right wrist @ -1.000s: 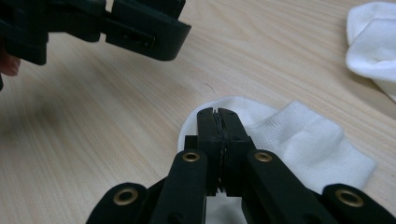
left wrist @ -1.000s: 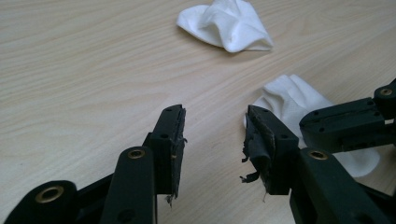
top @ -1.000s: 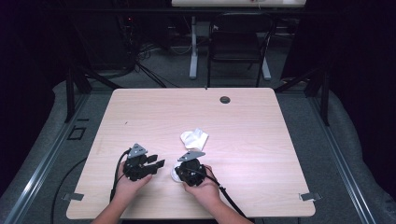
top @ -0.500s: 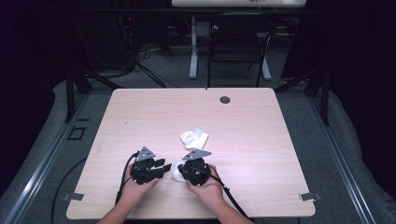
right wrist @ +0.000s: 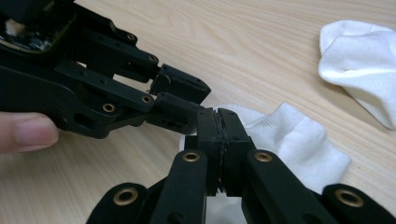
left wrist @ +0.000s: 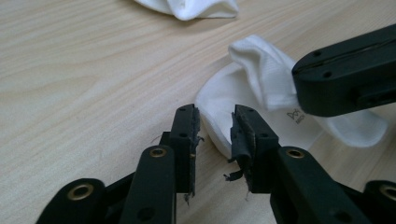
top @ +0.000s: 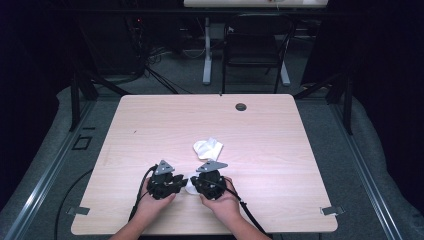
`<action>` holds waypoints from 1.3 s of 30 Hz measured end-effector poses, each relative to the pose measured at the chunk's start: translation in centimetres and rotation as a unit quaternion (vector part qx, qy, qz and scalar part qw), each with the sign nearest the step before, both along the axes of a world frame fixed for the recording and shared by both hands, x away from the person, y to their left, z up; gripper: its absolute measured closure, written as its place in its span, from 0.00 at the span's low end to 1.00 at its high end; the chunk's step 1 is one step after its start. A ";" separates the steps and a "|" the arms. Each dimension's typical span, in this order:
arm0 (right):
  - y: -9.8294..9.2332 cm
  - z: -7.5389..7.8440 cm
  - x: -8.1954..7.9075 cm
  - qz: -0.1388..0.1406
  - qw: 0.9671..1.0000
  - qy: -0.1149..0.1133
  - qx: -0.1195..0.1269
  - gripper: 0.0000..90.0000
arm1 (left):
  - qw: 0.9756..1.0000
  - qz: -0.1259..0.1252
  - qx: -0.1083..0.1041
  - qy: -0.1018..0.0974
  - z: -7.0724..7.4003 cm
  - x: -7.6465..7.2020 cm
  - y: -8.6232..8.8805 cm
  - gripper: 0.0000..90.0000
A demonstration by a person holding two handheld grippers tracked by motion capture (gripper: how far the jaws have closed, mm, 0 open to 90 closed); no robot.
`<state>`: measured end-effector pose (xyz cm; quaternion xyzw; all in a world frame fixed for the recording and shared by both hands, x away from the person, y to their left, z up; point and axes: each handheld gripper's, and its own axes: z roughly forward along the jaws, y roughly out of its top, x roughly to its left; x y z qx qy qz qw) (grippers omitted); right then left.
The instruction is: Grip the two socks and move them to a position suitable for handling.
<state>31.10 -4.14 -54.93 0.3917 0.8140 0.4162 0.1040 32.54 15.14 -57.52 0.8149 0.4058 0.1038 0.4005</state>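
Left gripper (top: 176,183) moved right to near sock (left wrist: 243,100); fingers closing around its edge.

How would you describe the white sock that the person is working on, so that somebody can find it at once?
On the wooden table, look at the near edge, where two hands hold black grippers. The sock lies flat between them, pinched in the shut jaws of the right gripper. The other sock lies crumpled farther from the person, and nothing touches it.
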 end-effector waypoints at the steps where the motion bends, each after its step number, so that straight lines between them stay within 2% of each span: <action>1: -0.1 0.1 0.0 0.000 1.000 -0.001 0.001 0.99 | 1.000 0.000 0.003 0.000 -0.1 0.0 0.0 0.81; 6: -0.5 0.5 0.0 -0.002 1.000 -0.004 0.006 0.99 | 1.000 -0.004 0.009 0.008 -0.3 -0.1 -0.2 0.88; 12: -1.6 1.2 -0.4 -0.004 1.000 -0.018 0.007 0.99 | 1.000 -0.006 0.018 0.007 -0.3 -0.2 -0.3 0.96; 19: -3.2 1.7 -0.8 -0.015 0.999 -0.024 0.019 0.99 | 1.000 -0.003 0.015 0.008 -0.3 -0.2 -0.1 0.99; 24: -4.5 1.9 -1.2 -0.021 0.999 -0.030 0.017 0.99 | 1.000 0.002 0.014 0.011 -0.2 -0.1 0.2 0.99; 39: -7.8 0.6 -1.2 -0.054 0.999 -0.007 0.005 0.99 | 1.000 0.007 0.011 0.011 0.0 -0.3 0.5 1.00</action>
